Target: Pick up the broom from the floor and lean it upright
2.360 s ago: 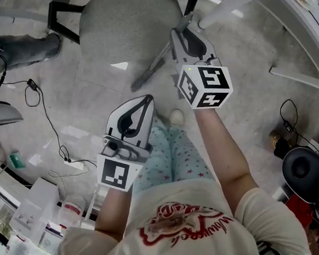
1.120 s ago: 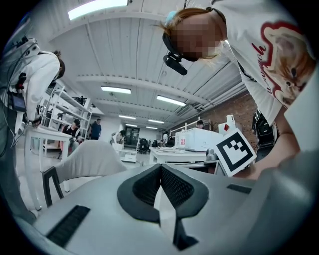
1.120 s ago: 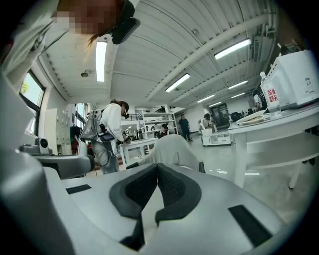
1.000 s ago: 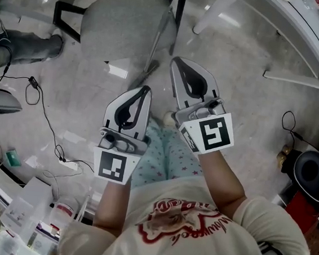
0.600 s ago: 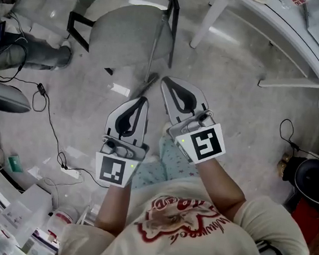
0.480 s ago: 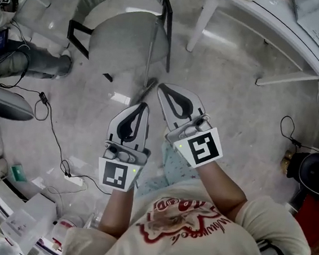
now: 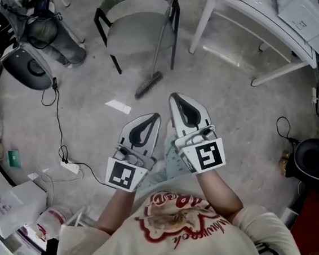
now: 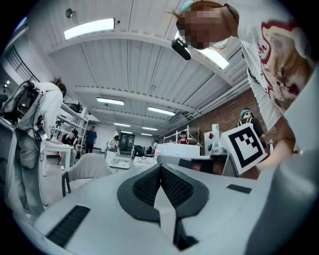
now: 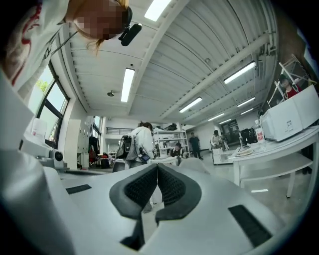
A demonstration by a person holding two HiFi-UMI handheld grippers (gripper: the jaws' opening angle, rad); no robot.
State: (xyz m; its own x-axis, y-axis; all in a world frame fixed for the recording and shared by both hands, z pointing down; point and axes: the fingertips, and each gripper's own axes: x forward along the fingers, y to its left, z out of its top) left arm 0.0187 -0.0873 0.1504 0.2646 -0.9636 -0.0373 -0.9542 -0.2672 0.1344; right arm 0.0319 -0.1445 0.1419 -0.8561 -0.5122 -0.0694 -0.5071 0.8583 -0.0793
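The broom stands with its brush head on the floor and its thin handle leaning against the front of the grey chair. Both grippers are held near my body, well short of the broom. In the head view my left gripper points toward the brush head, shut and empty. My right gripper sits just to its right, also shut with nothing between its pads. The left gripper view shows the left gripper with its dark pads pressed together. The right gripper view shows the same for the right gripper. Neither gripper view shows the broom.
A white table stands at the upper right. A black cable and a power strip lie on the floor at the left, with a paper scrap near the broom. A black round object sits at the right, and bags at the upper left.
Both grippers have pulled back from the chair and the broom, staying shut and empty. The broom and chair now sit farther away in the head view, and more floor shows.
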